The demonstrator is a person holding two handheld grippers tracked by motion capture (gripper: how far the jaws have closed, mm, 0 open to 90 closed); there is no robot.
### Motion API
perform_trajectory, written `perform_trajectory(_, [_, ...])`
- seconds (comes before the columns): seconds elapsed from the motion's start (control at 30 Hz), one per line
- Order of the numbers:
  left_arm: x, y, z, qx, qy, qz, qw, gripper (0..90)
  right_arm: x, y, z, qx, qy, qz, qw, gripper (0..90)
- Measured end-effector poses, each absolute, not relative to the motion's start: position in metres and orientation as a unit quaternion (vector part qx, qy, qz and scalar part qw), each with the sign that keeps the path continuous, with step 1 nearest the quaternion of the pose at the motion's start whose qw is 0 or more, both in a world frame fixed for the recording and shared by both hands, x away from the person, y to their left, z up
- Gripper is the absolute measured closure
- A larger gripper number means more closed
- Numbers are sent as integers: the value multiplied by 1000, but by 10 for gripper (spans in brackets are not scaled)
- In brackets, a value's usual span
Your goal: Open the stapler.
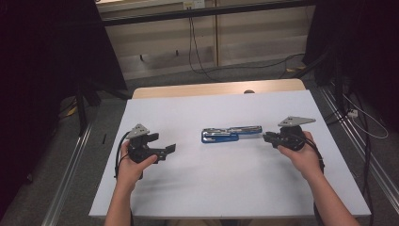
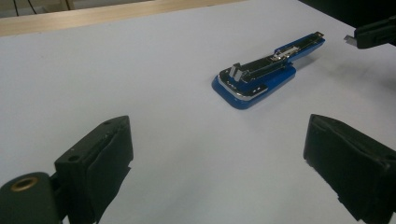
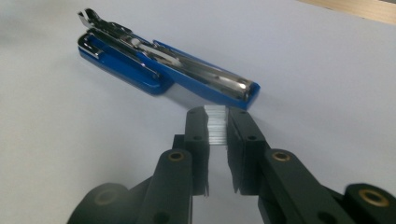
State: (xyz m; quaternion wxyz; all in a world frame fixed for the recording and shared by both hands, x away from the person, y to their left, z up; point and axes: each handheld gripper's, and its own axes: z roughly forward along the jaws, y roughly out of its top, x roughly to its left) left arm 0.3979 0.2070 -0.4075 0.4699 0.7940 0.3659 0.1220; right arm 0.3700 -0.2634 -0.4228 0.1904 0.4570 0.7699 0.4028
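Right claw (image 3: 216,122): jaws nearly closed on a strip of staples (image 3: 215,125), just short of the stapler (image 3: 168,70) front end. Left claw (image 2: 215,163): jaws wide apart, holding nothing, near the stapler's hinged end. Stapler: opened flat, mid-table (image 1: 197,188), magazine exposed. Judged status: opening done; loading and closing remain.

A white tabletop (image 1: 226,188) fills the middle, with a wooden strip (image 1: 197,89) along its 12 o'clock edge. A black cable (image 1: 192,42) hangs down pale wall panels (image 1: 263,33) at 12 o'clock. Dark curtains (image 1: 42,70) stand at 9 and 3 o'clock, and a metal rail (image 1: 70,169) runs along the floor at 8 o'clock.
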Motion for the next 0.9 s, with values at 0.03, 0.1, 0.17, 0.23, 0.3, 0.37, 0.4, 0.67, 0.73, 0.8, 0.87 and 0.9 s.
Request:
perform_trajectory(0.03, [397, 207, -408, 797, 364, 124, 466, 83, 372, -263, -421, 457, 770, 405, 188, 793])
perform_trajectory(0.1, [397, 208, -408, 796, 365, 123, 468, 83, 375, -261, -417, 452, 770, 408, 188, 793])
perform_trajectory(0.17, [396, 209, -408, 795, 367, 124, 466, 83, 380, -259, -412, 448, 770, 413, 188, 793])
perform_trajectory(0.23, [396, 209, -408, 794, 366, 122, 469, 83, 383, -256, -408, 444, 771, 416, 188, 793])
perform_trajectory(0.3, [397, 210, -409, 794, 367, 123, 468, 82, 387, -253, -404, 443, 770, 421, 187, 793])
perform_trajectory(0.37, [398, 210, -409, 793, 370, 121, 470, 82, 390, -250, -401, 439, 770, 425, 185, 793])
perform_trajectory(0.4, [398, 210, -409, 792, 369, 120, 471, 82, 391, -248, -399, 434, 772, 426, 185, 793])
perform_trajectory(0.67, [401, 209, -409, 790, 369, 117, 476, 82, 403, -234, -388, 417, 780, 428, 185, 793])
perform_trajectory(0.73, [402, 209, -410, 789, 370, 115, 476, 82, 404, -232, -386, 414, 781, 430, 184, 793])
perform_trajectory(0.8, [403, 209, -410, 789, 371, 116, 476, 82, 405, -229, -383, 411, 782, 431, 183, 793])
perform_trajectory(0.87, [405, 208, -410, 784, 374, 114, 482, 82, 407, -227, -381, 408, 785, 430, 182, 793])
perform_trajectory(0.9, [405, 206, -410, 784, 373, 114, 483, 82, 409, -226, -379, 404, 787, 429, 184, 793])
